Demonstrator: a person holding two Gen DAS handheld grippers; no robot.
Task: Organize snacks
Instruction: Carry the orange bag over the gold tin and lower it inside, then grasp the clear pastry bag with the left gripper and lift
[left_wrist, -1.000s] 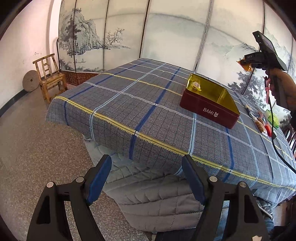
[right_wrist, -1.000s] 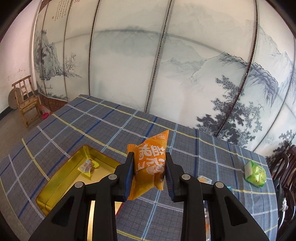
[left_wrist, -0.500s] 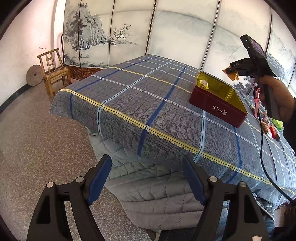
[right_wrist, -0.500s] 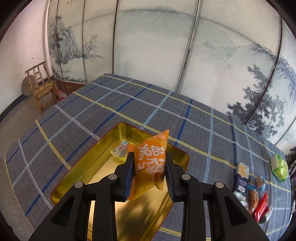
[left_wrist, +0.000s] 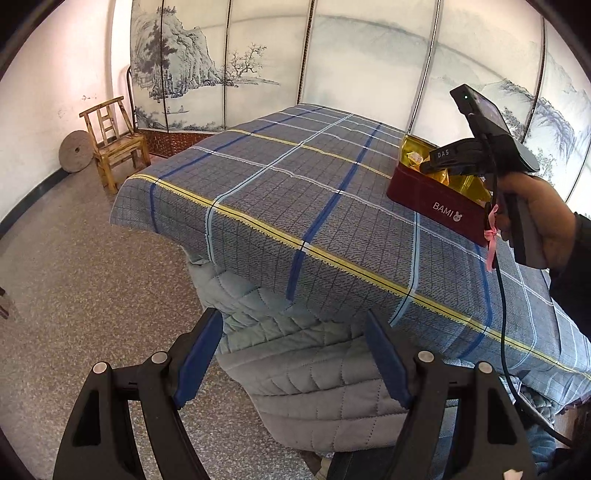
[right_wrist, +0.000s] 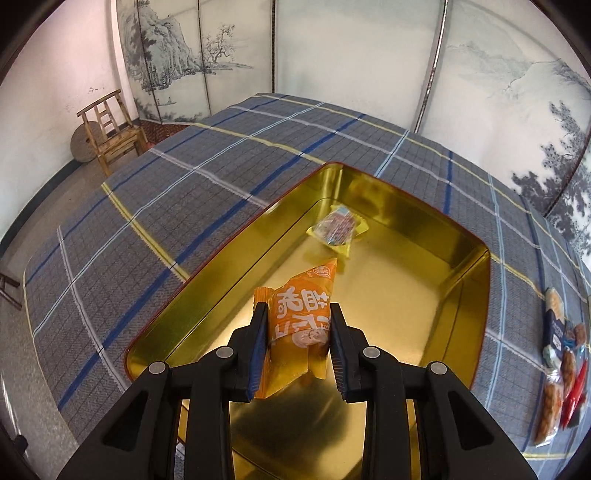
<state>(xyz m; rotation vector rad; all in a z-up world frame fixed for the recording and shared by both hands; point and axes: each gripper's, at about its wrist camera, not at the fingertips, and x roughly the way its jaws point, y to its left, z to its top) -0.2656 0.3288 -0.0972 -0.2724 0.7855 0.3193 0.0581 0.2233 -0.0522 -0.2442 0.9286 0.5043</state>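
The right gripper (right_wrist: 298, 345) is clamping an orange snack packet (right_wrist: 301, 325) between its pads and hanging over the near half of the gold-lined tin (right_wrist: 436, 225), the packet's tip pointing toward the tin's far end. Inside the tin, toward its far end, a small clear-wrapped snack (right_wrist: 338, 230) is lying on the floor, apart from the packet. To the right of the tin, well clear of its wall, a heap of loose snacks (right_wrist: 563, 354) is sitting on the plaid tablecloth (right_wrist: 207, 184); the motion blur there is making the individual wrappers hard to tell apart. The left gripper (left_wrist: 293, 354) is hanging with its jaws spread and nothing between them, off the near edge of the table, well to the left of the tin. A wooden chair (left_wrist: 112, 142) is standing on the floor far left of the tin.
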